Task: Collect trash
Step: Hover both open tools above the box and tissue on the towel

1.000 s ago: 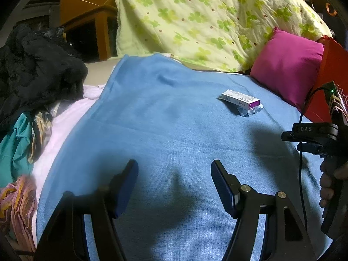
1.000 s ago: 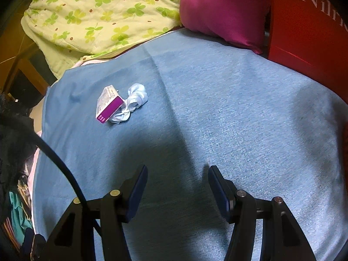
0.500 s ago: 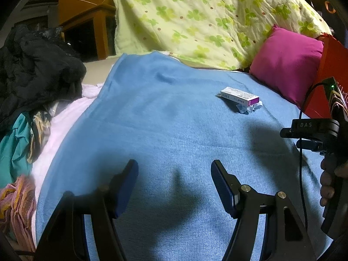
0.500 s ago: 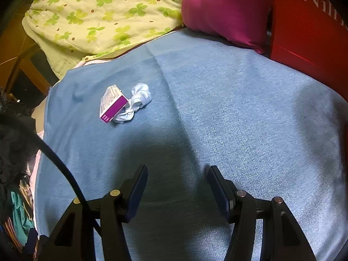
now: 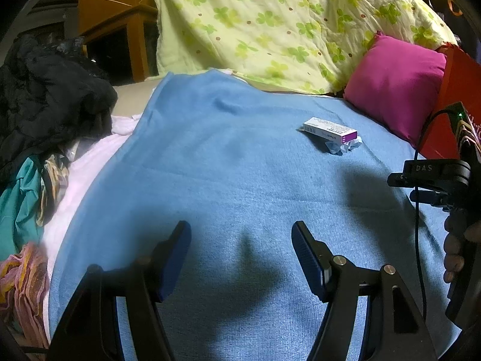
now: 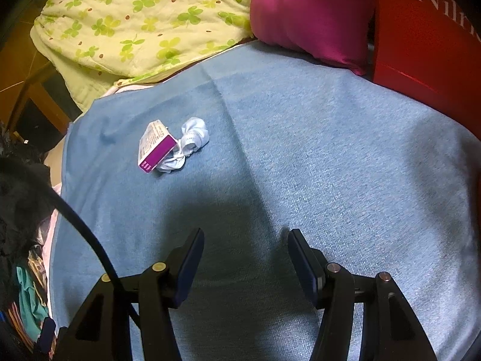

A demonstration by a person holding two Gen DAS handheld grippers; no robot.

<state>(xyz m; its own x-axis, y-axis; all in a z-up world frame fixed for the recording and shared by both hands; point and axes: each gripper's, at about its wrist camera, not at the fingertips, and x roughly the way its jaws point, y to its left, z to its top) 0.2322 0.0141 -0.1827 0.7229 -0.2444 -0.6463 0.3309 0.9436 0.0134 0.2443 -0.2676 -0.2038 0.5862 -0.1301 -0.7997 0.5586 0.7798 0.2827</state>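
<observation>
1. We find the left gripper above a blue blanket, its two blue-padded fingers spread wide with nothing between them.
2. We find the right gripper in the same condition: fingers apart, nothing held, only blanket visible in the gap.
3. The trash lies on the blanket well ahead of both tools. It consists of a small white carton with a purple end and a crumpled piece of pale wrapper.
4. Carton and wrapper touch each other. In the right wrist view the wrapper sits against the carton's right side; in the left wrist view the carton lies flat with the wrapper at its near right end.
5. Neither gripper touches either item.
6. A pink cushion rests at the far right of the blanket, beside a red bag with white lettering. A yellow-green quilt with a clover print is heaped behind the blanket.
7. A pile of dark and coloured clothes lies along the blanket's left edge in the left wrist view.
8. In that view we also note the body of the right tool at the frame's right edge, with the person's hand around its handle and a black cable hanging from it.
</observation>
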